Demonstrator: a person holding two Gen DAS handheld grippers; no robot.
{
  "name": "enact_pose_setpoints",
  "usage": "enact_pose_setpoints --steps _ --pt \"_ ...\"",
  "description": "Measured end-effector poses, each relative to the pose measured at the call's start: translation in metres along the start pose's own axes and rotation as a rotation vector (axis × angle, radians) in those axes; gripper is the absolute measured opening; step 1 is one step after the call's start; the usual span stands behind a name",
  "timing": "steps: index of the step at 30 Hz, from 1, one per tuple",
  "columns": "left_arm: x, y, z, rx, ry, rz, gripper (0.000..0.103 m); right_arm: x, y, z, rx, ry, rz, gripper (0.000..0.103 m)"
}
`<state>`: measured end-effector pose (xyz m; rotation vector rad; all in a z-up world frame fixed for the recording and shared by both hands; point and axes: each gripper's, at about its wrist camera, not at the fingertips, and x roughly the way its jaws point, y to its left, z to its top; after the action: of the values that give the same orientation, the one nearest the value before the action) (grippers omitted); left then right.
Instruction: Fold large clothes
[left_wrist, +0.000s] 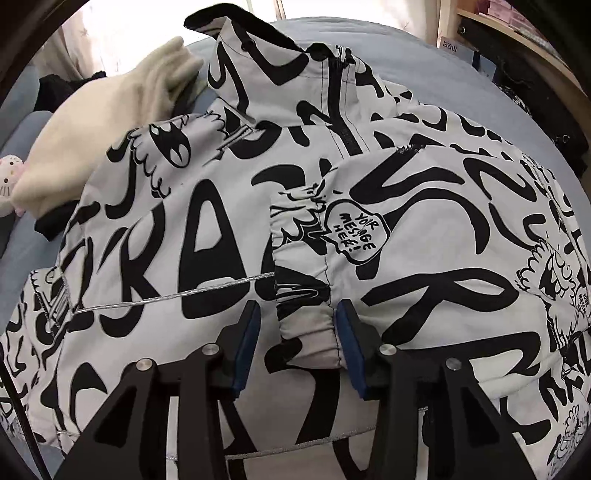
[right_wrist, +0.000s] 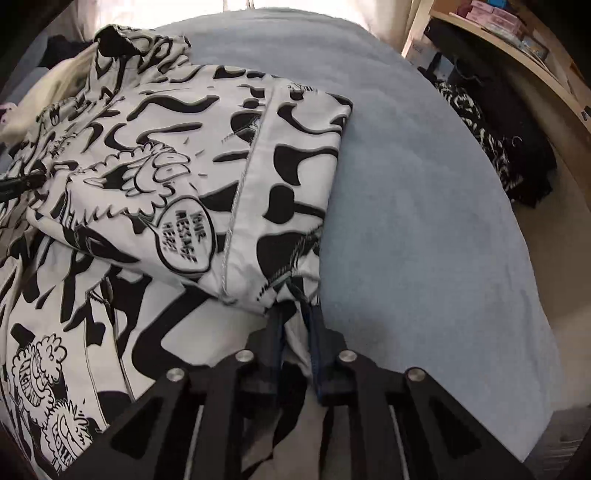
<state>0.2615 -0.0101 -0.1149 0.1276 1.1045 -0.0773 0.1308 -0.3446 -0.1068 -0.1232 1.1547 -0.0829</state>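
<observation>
Folding a large printed jacket (left_wrist: 207, 229) on a bed (right_wrist: 424, 192). The black-and-white jacket lies spread on the blue bed cover, collar and zip toward the far side, with both sleeves already laid across the body.

Left claw (left_wrist: 295, 321): I hold it pointing steeply down over the elastic cuff (left_wrist: 306, 295) of a folded-in sleeve. Its blue pads (left_wrist: 351, 347) stand apart on either side of the cuff, the right one just at the cuff's edge, the left one clear of it. I judge this claw is not gripping.

Right claw (right_wrist: 295, 317): its jaws are drawn close together on a bunch of cloth at the jacket's right edge, where the folded panel (right_wrist: 207, 177) meets the cover. The fabric runs between the pads, so I read this as a clamp on the jacket.

Step in hand, as I judge it: bringing the right side over toward the middle. To do it well I would keep the right grip firm and travel level and low, so the panel rolls over without dragging the layer beneath. I would use the left claw to pin the cuff so the sleeve does not slide out. The silver seam line (right_wrist: 236, 195) serves as a guide for a straight crease. A cream garment (left_wrist: 110, 122) lies beside the collar; the fold should stay clear of it.
</observation>
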Motion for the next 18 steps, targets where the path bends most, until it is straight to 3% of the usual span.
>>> enact_pose_setpoints --steps 3,6,7,11,14,18 --pt "-0.015 0.002 0.002 0.009 -0.009 0.020 0.046 -0.030 -0.007 0.005 0.078 -0.045 0.042 0.019" --pt "-0.038 0.007 0.000 -0.018 -0.060 0.044 0.054 -0.060 -0.006 0.011 0.135 -0.134 0.098 0.033" --pt "-0.045 0.008 0.000 -0.035 -0.076 0.039 0.054 -0.066 -0.002 0.014 0.141 -0.156 0.114 0.034" --pt "-0.064 -0.008 0.000 -0.093 -0.114 -0.090 0.054 -0.071 0.038 0.040 0.156 -0.201 0.255 0.034" --pt "-0.062 -0.036 -0.002 -0.092 -0.115 -0.159 0.054 -0.054 0.076 0.062 0.157 -0.177 0.374 0.033" --pt "-0.039 -0.065 -0.014 -0.110 -0.051 -0.215 0.051 -0.018 0.112 0.070 0.158 -0.106 0.422 0.033"
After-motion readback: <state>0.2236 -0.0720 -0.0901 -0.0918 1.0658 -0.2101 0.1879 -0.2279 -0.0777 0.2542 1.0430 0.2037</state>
